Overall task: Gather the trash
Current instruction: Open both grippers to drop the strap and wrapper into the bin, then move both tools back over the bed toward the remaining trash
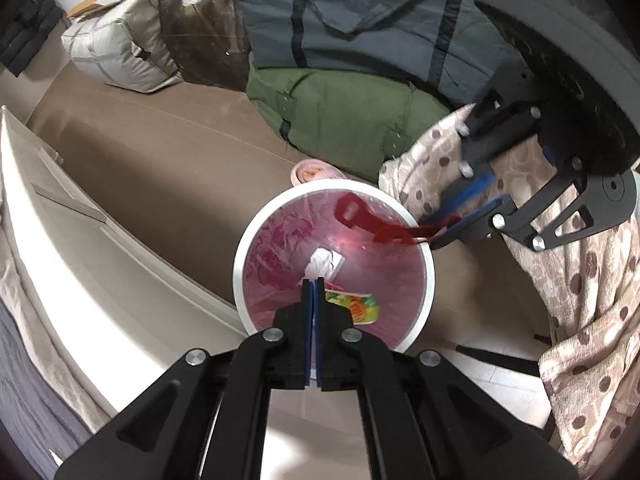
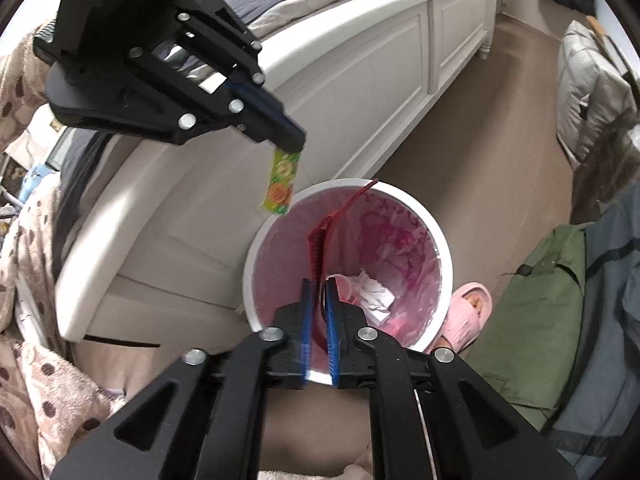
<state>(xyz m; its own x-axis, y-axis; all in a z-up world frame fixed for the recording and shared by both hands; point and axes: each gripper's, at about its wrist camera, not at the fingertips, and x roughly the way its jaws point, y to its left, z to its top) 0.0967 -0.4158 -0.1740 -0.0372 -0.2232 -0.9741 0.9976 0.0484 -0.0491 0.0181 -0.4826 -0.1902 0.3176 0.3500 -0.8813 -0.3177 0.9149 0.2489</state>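
- Risk first: the wrapper (image 2: 280, 184) hangs from the left gripper (image 1: 313, 280) above the bin (image 1: 240, 256). From the right wrist view it sits close over the rim on the bed (image 2: 360, 80) side, so a release there could drop it outside the bin.
- Left tool: its jaws are almost closed and pinch the wrapper's top edge – a thin hold that a quick tilt may lose.
- Right tool: the right gripper (image 2: 319, 282) points down into the bin. Its jaws stand apart with the red strip (image 2: 344, 216) in the gap, and the pads do not seem to press on it.
- The strip is long and reaches toward the far rim. It could catch there or snag the pink liner, then tip out toward the slipper (image 2: 468, 312) just beside the bin.
- Both tools crowd the bin's mouth – watch that you do not knock them together.
- Already inside the bin: crumpled tissue (image 2: 374, 292) at the bottom.
- Writing: none you can read. The wrapper shows only a green, yellow and orange fruit-like print.
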